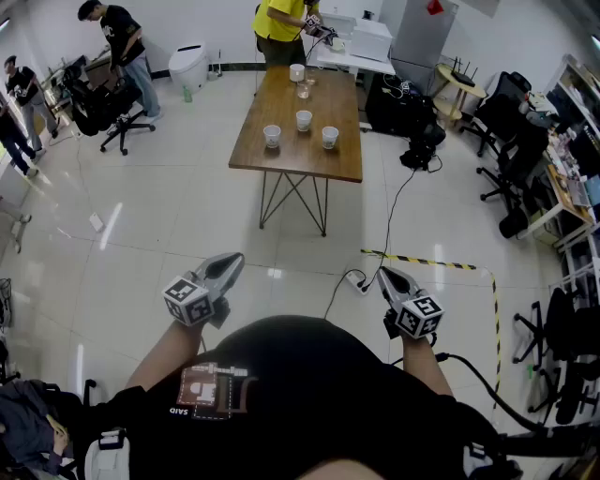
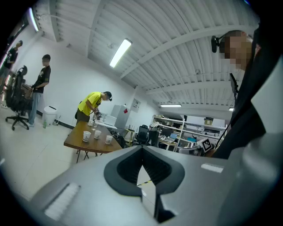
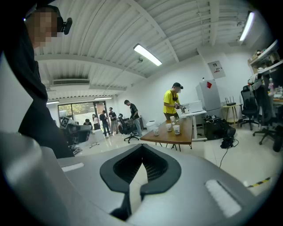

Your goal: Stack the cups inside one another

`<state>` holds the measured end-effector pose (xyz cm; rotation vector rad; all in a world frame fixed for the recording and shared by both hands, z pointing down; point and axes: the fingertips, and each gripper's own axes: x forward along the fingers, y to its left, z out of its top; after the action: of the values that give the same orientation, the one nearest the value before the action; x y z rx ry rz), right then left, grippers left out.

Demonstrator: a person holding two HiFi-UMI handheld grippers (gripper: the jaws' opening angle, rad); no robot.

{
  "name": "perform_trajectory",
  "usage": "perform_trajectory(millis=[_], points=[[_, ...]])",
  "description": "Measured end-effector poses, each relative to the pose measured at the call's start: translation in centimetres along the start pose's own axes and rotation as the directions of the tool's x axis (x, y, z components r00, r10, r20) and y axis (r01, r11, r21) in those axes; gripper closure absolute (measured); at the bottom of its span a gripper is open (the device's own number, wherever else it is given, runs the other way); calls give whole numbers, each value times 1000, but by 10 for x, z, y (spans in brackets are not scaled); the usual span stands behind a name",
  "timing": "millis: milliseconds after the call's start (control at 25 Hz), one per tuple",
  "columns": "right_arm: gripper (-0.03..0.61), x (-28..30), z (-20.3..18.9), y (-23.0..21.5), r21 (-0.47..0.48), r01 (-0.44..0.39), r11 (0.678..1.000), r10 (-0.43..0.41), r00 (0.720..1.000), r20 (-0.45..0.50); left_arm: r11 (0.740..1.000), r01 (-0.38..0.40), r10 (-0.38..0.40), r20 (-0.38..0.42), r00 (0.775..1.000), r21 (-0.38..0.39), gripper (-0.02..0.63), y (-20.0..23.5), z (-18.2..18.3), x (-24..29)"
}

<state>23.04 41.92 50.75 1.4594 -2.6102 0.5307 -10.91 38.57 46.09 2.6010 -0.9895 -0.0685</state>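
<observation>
- Jaws on the left gripper (image 2: 142, 148) meet at the tips, with nothing between them.
- Same on the right gripper (image 3: 142, 146): jaws closed together, empty, tilted slightly toward the floor.
- Both grippers are held close in front of the wearer's body, over bare floor (image 1: 141, 244) and well apart from the work.
- A power strip (image 1: 356, 281) and its cable (image 1: 394, 211) lie on the floor just ahead of the right gripper, between wearer and tabletop (image 1: 295, 161).
- Three white cups (image 1: 304, 120) stand upright and unstacked in the near half of the tabletop. One is toward the left edge, one toward the right edge, and the middle one sits further back.
- A person in yellow (image 1: 277, 21) works at the far end.
- Stacking looks not yet begun; the approach comes first.
- Risks, as I judge them:
  - The cable could catch a foot on the walk in.
  - Closed jaws reaching a cup would knock it over rather than take it.
  - Light cups may buckle if pinched too hard.
</observation>
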Motion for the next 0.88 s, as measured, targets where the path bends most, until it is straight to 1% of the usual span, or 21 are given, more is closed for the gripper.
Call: perform_trajectory(millis=[240,520,600,720,880], points=[[565,-5,0,-24,-51,-31,998,30,999,-34,1000,-8,8,-14,1000,-6,612,-22,-12,26],[565,20,1,-26,-56,-62,996,58,996,-62,1000,4,-5,-34,999,-17,612,-7,-17,47],[565,33,3,-29,-51,-52,997,49,997,-67,1000,17,-18,-31,999,-26,612,8,-16,54],[565,66,12,-29,-57,-35,998,31,997,-72,998,38,-39,-14,999,-47,612,44,-6,62],[565,120,44,-30,-63,7,998,-10,999,-52,996,65,-67,-31,997,-58,612,106,9,76]])
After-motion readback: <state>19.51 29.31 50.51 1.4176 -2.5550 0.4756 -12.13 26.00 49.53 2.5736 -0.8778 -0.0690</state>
